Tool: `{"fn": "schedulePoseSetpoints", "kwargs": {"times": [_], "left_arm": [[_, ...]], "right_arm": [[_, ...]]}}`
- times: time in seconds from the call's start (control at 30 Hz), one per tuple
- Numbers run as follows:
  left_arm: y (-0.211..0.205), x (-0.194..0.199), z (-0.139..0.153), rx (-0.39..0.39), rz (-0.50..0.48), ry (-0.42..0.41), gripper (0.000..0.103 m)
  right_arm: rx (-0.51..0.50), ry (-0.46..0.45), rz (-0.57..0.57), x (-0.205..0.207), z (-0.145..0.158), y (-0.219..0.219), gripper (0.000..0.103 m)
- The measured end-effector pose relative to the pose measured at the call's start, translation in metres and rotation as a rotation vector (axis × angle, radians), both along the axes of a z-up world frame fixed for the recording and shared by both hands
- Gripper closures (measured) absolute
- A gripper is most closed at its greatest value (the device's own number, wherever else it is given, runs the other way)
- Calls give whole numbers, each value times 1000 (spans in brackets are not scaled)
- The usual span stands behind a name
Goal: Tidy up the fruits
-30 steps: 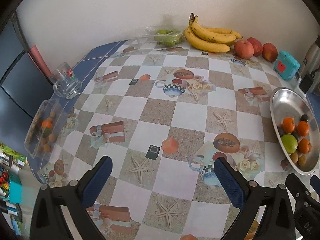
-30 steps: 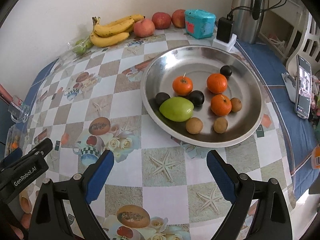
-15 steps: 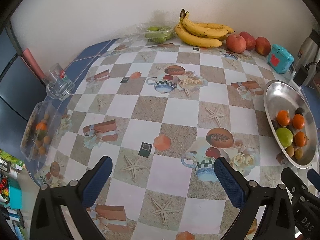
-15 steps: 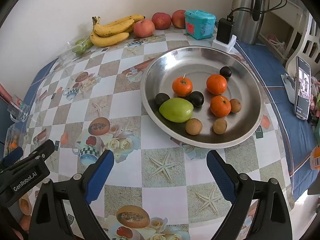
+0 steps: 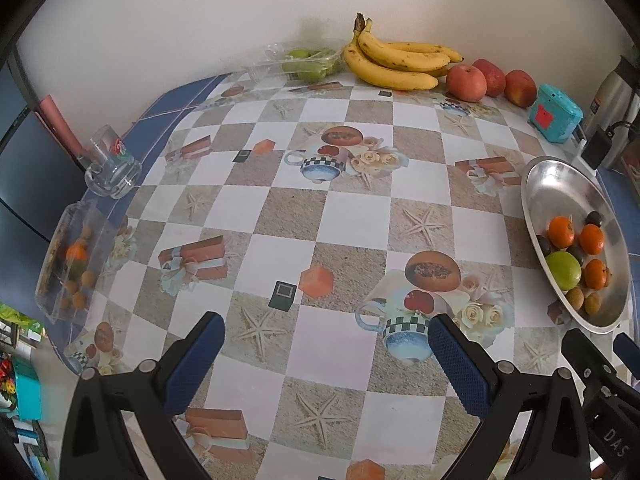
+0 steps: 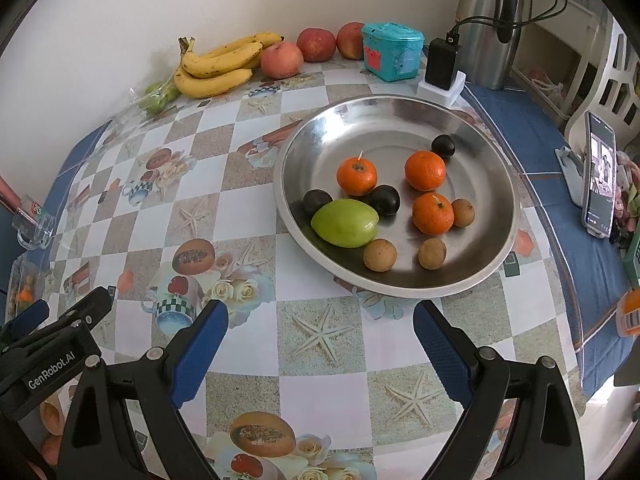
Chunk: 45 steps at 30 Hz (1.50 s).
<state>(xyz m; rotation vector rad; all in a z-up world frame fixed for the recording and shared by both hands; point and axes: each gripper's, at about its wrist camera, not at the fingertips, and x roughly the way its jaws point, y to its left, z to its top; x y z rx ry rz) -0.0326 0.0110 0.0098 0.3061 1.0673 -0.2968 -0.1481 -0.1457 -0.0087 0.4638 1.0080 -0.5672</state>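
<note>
While both claws hang empty, fingers apart, over desk: steel plate of fruit lies straight ahead of right claw, near; far right of left claw. Right nearer.

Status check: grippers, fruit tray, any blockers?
Left gripper open, empty. Right gripper open, empty, short of steel tray. Green fruit nearest. Nothing between.

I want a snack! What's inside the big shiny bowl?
The metal bowl holds three oranges, one green fruit, three dark plums and three small brown fruits. Nothing looks hidden.
</note>
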Motion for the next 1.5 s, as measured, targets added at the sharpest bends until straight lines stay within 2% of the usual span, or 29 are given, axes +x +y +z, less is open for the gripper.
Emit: {"fn": "schedulePoseSetpoints", "kwargs": {"times": [0.77,1.5], "left_arm": [[0,0,-2,3,1,4,0],[1,0,-2,3,0,5,0]], "right_arm": [[-9,8,-49,-6,0,-10,9],[-11,12,-48,-6,0,-9,9]]}}
